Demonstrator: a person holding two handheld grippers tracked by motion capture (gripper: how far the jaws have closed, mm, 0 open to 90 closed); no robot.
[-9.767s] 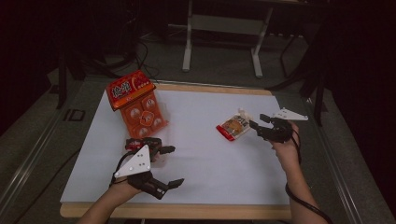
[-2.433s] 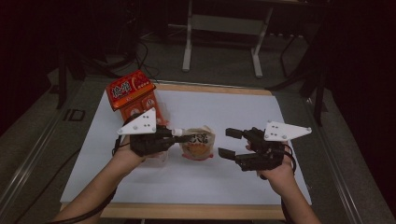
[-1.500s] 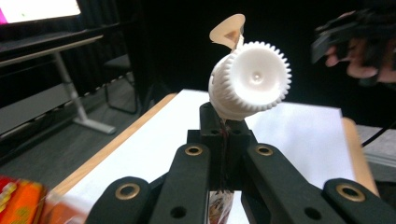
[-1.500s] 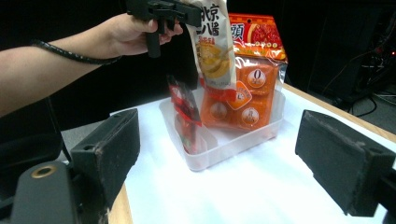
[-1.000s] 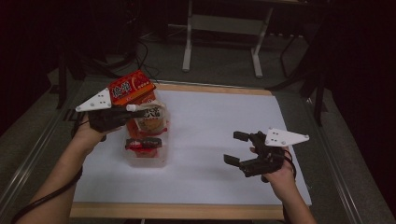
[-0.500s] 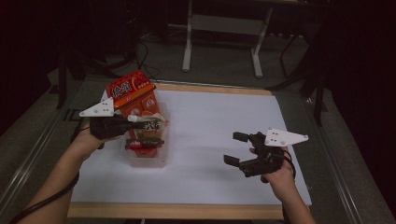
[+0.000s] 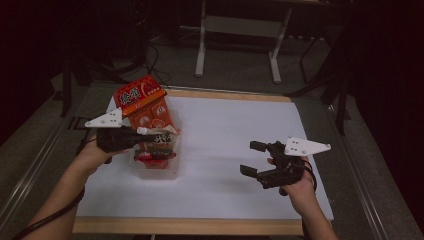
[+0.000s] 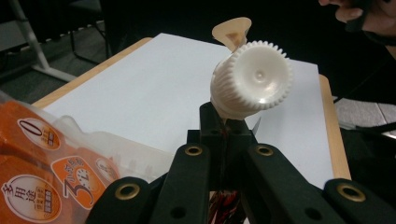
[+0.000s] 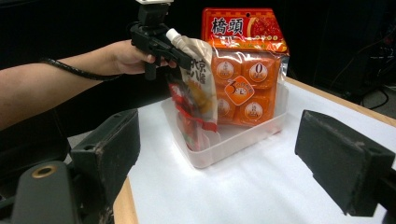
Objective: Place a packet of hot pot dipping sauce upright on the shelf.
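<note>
A spouted food pouch [image 9: 196, 98] with a white screw cap [image 8: 250, 77] hangs upright, its lower end inside a clear plastic bin [image 9: 233, 140]. My left gripper [image 7: 137, 136] is shut on the pouch's neck just below the cap, over the bin's left side. Behind the pouch, an orange multi-pack bag [image 9: 243, 60] stands in the bin and leans on its far wall. In the high view the pouch [image 7: 159, 142] lies across the bin [image 7: 152, 172] in front of the orange bag [image 7: 145, 102]. My right gripper [image 7: 250, 157] is open and holds nothing, low over the table's right side.
White paper [image 7: 225, 130] covers the wooden tabletop, with bare paper between the bin and my right gripper. The board's wooden edge [image 7: 190, 226] runs along the near side. A metal stand [image 7: 202, 45] and cables lie on the dark floor beyond the table.
My left gripper has brought the pouch slightly nearer and lower, so it now hangs into the bin. The right gripper has stayed where it was, still open.
</note>
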